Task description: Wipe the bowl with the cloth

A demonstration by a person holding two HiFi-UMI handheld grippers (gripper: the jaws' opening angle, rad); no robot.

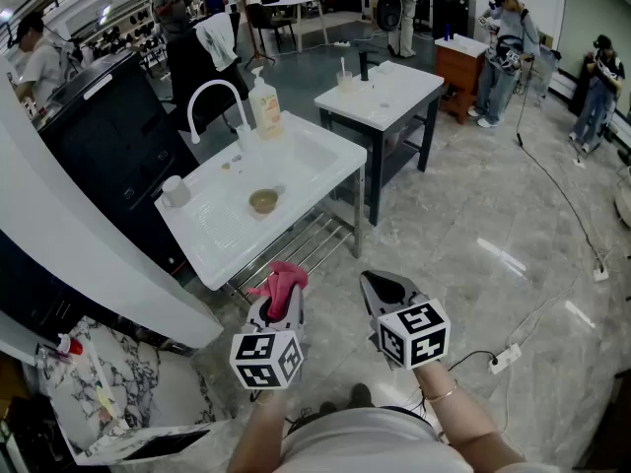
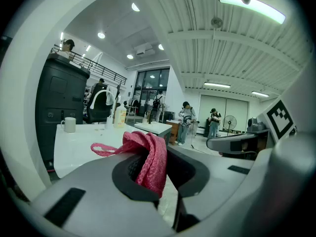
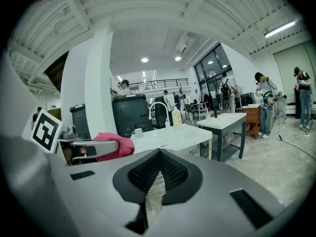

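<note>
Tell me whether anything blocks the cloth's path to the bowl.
Nothing visible does. The left gripper holds the cloth short of the sink unit's near edge. The bowl sits uncovered on it, with the faucet and soap bottle behind it.

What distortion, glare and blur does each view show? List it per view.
Head view: fisheye curves the sink counter; glare streaks on the floor. Left gripper view: black vignette, blown-out ceiling light, cloth sharp. Right gripper view: same vignette, bowed pillar.
</note>
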